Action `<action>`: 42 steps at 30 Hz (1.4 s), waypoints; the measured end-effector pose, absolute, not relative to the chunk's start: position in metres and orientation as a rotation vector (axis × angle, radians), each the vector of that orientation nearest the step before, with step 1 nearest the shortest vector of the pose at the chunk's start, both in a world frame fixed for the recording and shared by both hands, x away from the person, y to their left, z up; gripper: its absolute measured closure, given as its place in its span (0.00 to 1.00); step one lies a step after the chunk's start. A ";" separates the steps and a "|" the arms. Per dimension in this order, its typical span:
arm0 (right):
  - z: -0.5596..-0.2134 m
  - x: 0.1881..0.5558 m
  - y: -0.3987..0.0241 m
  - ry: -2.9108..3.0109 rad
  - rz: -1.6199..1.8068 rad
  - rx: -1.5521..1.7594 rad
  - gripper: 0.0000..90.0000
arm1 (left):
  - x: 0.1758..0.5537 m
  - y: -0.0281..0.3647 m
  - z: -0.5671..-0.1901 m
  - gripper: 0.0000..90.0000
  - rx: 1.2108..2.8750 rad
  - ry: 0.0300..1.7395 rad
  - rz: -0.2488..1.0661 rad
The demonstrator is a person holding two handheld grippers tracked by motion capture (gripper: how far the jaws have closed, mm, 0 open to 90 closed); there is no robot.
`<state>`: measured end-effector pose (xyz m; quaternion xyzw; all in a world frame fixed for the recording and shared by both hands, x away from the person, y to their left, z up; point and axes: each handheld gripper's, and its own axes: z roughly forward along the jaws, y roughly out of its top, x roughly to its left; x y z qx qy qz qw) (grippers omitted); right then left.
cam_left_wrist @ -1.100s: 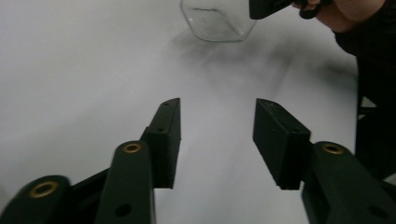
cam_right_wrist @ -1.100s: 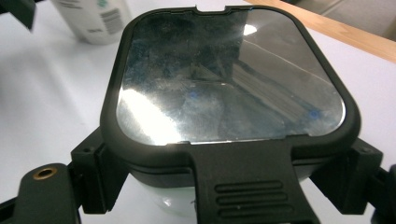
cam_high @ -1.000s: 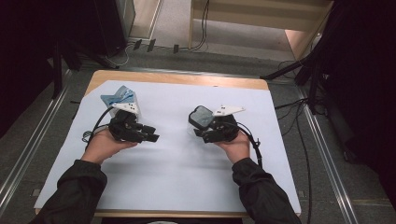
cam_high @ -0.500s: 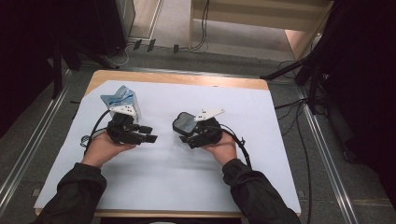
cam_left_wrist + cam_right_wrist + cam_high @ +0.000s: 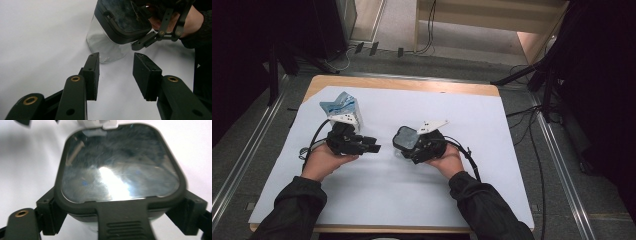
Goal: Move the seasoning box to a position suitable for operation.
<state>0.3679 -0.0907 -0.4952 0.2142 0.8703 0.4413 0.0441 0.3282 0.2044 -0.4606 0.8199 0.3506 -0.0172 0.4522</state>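
Container [image 5: 105, 47]: clear, glossy plastic body, smooth walls. Its lid [image 5: 120, 165] has a matt dark plastic frame around a shiny, mirror-like panel showing fine scuffs and a bright glare spot; the ribbed latch tab is matt.

Left tongs [image 5: 116, 75]: matt black plastic pads with a slightly grainy face, brass-coloured metal rivets.

Right tongs [image 5: 120, 216]: same matt black plastic.

Counter [image 5: 407, 84]: wood-look edge, covered by a smooth, matt white sheet [image 5: 492, 135].

Pouch [image 5: 339, 106]: glossy, crinkled blue-and-white film.

Sleeves [image 5: 292, 210]: dark matt cloth.
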 end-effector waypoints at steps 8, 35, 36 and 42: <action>-0.466 0.353 -0.109 2.602 1.334 0.613 0.06 | 0.332 0.202 -0.461 0.63 2.041 0.852 -0.033; -0.478 0.323 -0.139 2.592 1.441 0.811 1.00 | 0.363 0.169 -0.485 0.97 2.060 0.818 -0.069; -0.478 0.323 -0.139 2.592 1.441 0.811 1.00 | 0.363 0.169 -0.485 0.97 2.060 0.818 -0.069; -0.480 0.330 -0.144 2.579 1.434 0.880 1.00 | 0.362 0.166 -0.487 0.96 2.061 0.806 -0.101</action>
